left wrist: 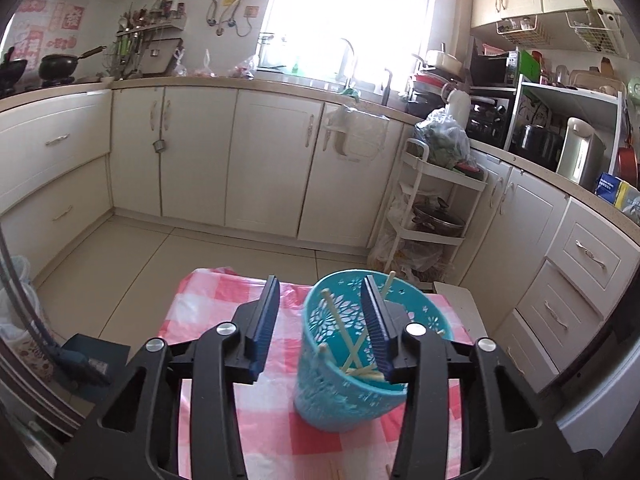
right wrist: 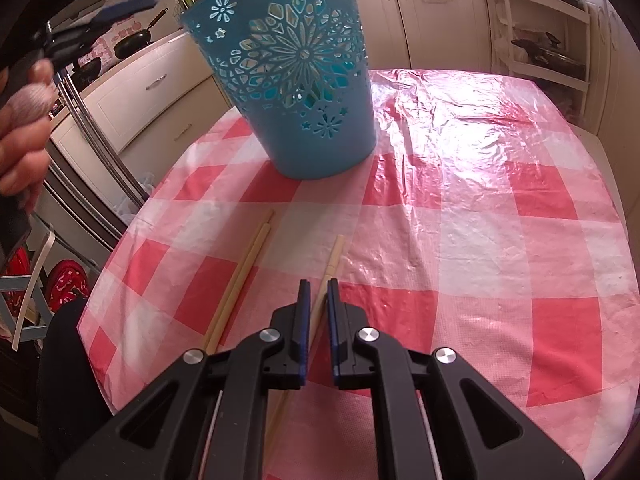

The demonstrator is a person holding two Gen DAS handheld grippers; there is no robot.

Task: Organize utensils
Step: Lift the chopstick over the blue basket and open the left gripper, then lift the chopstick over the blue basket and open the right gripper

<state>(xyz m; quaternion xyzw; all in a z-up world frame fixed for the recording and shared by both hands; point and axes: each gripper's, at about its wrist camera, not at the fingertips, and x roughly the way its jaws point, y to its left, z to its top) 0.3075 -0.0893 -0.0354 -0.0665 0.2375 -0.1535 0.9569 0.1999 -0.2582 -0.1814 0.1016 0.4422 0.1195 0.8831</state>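
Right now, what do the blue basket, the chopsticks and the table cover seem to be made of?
Blue basket: likely moulded plastic, matte, with cut-out flower holes in a thin wall.
Chopsticks: pale, dull, probably bamboo or wood; the grain is too small to tell.
Table cover: thin plastic film, glossy, with wrinkles and bright glare over the red-and-white checks.

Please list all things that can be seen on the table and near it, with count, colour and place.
basket: one, turquoise, upright at the far part of the table
chopsticks in basket: several, pale, leaning inside it
chopsticks on cloth: three, pale; two lying left, one between the right gripper's fingers
tablecloth: one, red and white check, covering the table
trolley: one, white, beyond the table
left hand-held gripper: black, blue pads, open above the basket rim
right hand-held gripper: black, blue pads, nearly closed around a chopstick
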